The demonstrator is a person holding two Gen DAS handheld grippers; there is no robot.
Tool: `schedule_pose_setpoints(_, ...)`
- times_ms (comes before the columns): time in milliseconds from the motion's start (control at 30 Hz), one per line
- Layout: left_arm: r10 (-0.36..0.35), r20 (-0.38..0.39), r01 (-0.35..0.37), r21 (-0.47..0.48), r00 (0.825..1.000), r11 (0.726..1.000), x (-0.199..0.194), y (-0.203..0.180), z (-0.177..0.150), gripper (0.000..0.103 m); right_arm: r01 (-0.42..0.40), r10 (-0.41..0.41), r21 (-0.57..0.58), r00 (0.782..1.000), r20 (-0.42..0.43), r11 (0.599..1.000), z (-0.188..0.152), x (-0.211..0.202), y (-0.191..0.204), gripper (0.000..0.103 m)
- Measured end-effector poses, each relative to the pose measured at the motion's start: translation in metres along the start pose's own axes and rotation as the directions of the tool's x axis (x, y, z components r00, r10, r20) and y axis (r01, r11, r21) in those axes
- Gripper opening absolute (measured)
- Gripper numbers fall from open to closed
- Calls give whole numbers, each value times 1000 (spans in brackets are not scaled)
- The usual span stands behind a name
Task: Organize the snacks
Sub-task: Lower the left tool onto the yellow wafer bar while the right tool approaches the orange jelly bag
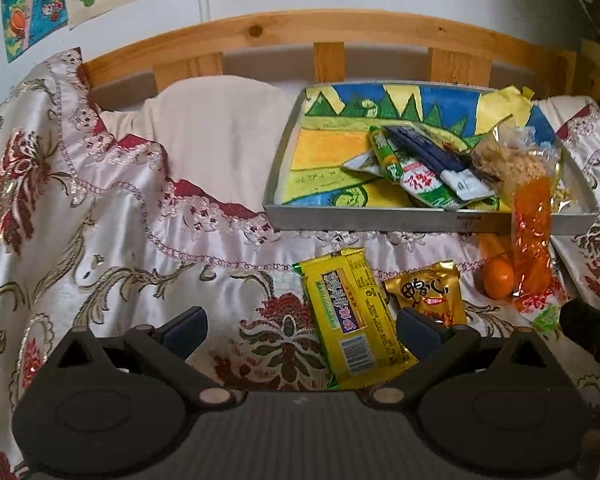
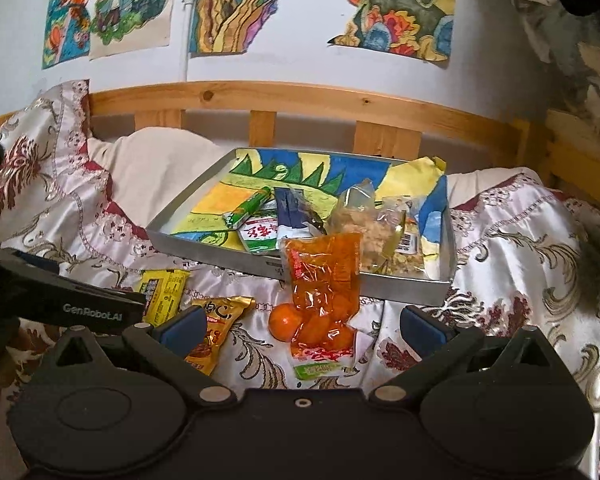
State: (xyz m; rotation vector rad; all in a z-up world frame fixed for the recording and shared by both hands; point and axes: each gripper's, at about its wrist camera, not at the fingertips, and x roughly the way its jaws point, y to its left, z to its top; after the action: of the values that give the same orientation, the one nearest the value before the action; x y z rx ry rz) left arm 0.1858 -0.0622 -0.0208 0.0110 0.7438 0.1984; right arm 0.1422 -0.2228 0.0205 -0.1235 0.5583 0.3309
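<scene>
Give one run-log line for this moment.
left gripper: open | right gripper: open | yellow packet: on bedspread | tray: holds snacks

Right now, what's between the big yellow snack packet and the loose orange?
The gold snack packet lies between the yellow snack packet and the loose orange, seen clearly in the left wrist view.

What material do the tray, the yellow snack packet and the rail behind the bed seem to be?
Tray: probably metal, matte grey, thin straight walls.
Yellow snack packet: glossy plastic film, with crimped ends and glare.
Rail: varnished wood, likely pine, showing knots and grain.
</scene>
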Motion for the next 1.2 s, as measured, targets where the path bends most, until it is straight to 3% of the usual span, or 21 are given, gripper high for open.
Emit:
schedule_pose_setpoints(267,-12,-65,10,-34,998,999,23,-5,1,102,3,-6,-91,1000,-27,996,-3,35,-6,102)
schedule_pose_setpoints(633,-44,-112,41,-32,993,999,44,-17,0,102,-36,28,-112,997,-70,993,-12,74,-19,102)
schedule_pose_setpoints(900,-77,-128,66,-87,989,994,53,-12,6,102,-75,71,-47,994,-85,996,-11,90,-27,93)
schedule_pose_setpoints(1067,-97,-137,81,-118,986,990,56,-6,5,102,-94,90,-28,990,-105,995,-11,97,-29,81)
schedule_pose_setpoints(1200,-107,-130,92,-121,986,988,57,-4,2,102,-109,107,-19,988,-110,994,-11,98,-29,77)
